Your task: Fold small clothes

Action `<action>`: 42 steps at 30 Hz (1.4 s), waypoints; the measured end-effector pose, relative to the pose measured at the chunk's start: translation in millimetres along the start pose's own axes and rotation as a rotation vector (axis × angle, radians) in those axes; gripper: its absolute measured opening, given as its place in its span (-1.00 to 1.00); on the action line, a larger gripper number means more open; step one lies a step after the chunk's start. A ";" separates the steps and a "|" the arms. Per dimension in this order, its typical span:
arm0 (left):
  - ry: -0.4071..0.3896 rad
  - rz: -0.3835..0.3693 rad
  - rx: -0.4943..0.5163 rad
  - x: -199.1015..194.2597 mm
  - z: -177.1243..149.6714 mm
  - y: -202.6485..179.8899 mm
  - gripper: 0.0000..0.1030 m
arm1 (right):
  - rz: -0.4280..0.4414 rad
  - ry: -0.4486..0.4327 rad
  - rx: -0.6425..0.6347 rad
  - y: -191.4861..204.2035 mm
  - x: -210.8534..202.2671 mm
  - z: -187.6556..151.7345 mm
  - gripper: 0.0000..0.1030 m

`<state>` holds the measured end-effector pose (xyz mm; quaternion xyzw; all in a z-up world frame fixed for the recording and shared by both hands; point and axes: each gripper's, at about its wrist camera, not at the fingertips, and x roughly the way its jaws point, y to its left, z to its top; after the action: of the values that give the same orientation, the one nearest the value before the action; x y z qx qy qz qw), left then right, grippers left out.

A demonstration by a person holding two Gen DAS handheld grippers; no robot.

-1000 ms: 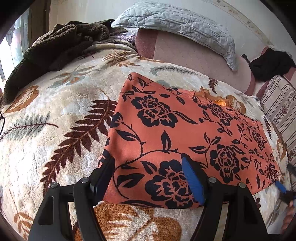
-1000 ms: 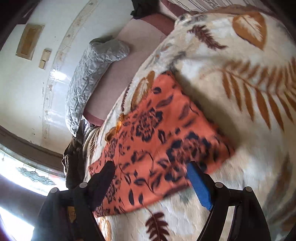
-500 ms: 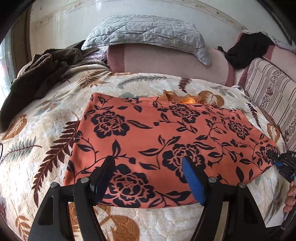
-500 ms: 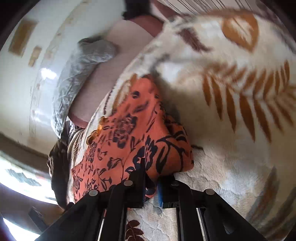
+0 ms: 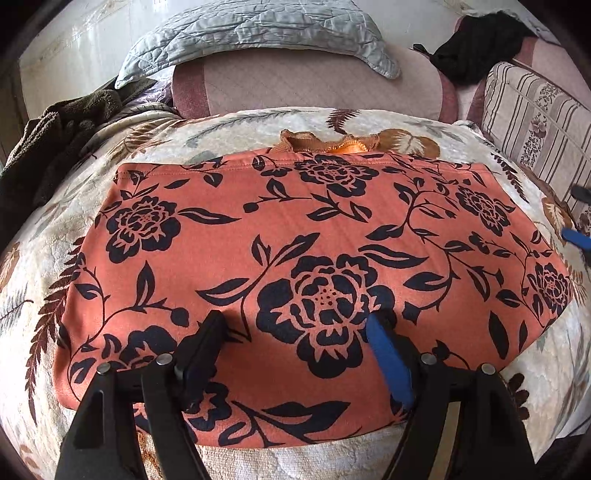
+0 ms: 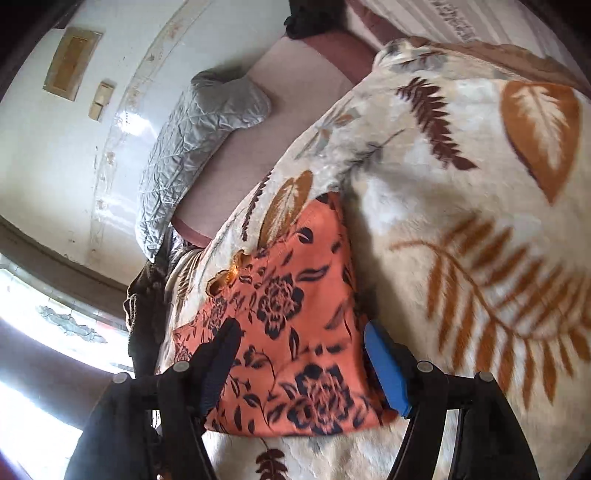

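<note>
The orange cloth (image 5: 303, 258) with black flowers lies flat and folded on the blanket (image 5: 258, 125) of the bed, about in the middle of it, with its long side across my left view. A small orange frill shows from under its far edge, toward the head of the bed. My left tool (image 5: 299, 328) hangs over the near edge of the cloth with its jaws apart and opening; the cloth is under them, but the pads do not press on it. My right tool (image 6: 301, 336) is at the right end of the cloth, its jaws apart and opening, with the corner of the cloth seen between them; I cannot see that the pads touch it. In the left view the tips of the right tool show at the right edge of the bed, just beside the end of the cloth. At the head of the bed a grey pillow (image 5: 258, 33) lies on a pink bolster (image 5: 306, 88). A dark towel (image 5: 55, 133) lies at the far left corner.
</note>
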<state>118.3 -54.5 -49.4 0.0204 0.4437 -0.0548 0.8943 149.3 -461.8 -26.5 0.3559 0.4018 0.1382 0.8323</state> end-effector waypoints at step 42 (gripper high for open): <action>0.064 -0.012 -0.206 2.7 7.0 53.9 0.65 | -0.240 0.059 -0.010 20.2 131.0 74.2 0.43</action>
<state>131.7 -1.7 -48.0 -0.0724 0.4755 -0.0134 0.8766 291.0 -415.6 -55.5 0.2968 0.4650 0.0502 0.8326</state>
